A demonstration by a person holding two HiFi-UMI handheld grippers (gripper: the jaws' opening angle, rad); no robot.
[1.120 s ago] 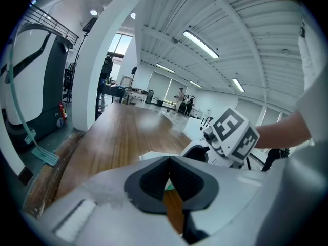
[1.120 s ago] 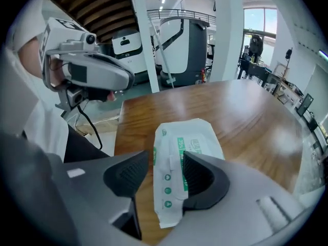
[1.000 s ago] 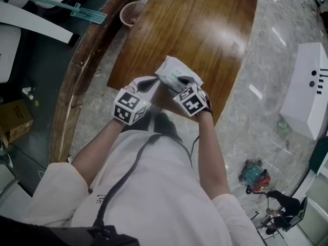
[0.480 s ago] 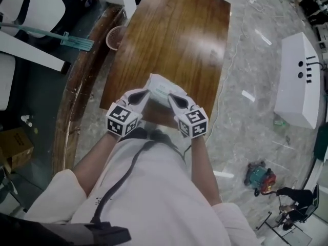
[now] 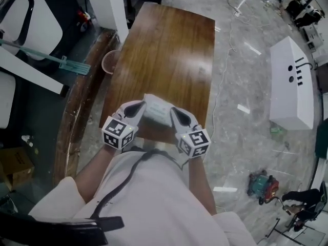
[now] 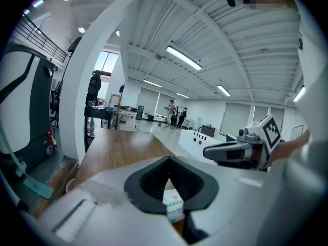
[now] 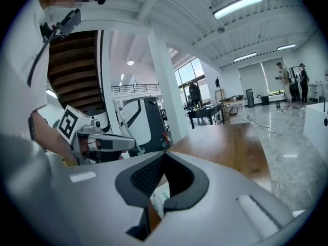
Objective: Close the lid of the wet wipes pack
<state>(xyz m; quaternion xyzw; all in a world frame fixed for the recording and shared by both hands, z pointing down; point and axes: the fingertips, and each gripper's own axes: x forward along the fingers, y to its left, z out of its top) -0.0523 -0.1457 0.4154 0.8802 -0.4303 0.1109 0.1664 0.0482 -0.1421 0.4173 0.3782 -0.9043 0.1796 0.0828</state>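
Note:
The white wet wipes pack (image 5: pixel 156 113) lies at the near end of the wooden table (image 5: pixel 164 50); its lid is too small to make out. My left gripper (image 5: pixel 140 105) hangs over the pack's left side and my right gripper (image 5: pixel 173 110) over its right, both raised off it. In the left gripper view the jaws of the left gripper (image 6: pixel 169 160) meet at their tips, with the pack (image 6: pixel 173 205) below them. The right gripper (image 7: pixel 165 156) is shut too, above the pack (image 7: pixel 160 201). Neither holds anything.
A round basket (image 5: pixel 110 61) stands on the floor left of the table, near a teal tool (image 5: pixel 66 63) and a white pillar (image 5: pixel 105 4). A white box-shaped unit (image 5: pixel 292 83), a cable (image 5: pixel 225 50) and a small red-green machine (image 5: pixel 261 183) are on the floor at the right.
Both grippers have lifted off the pack. The right one, which lay across the pack's top, has come away and turned, and now sits at the pack's right side. The pack stays on the table.

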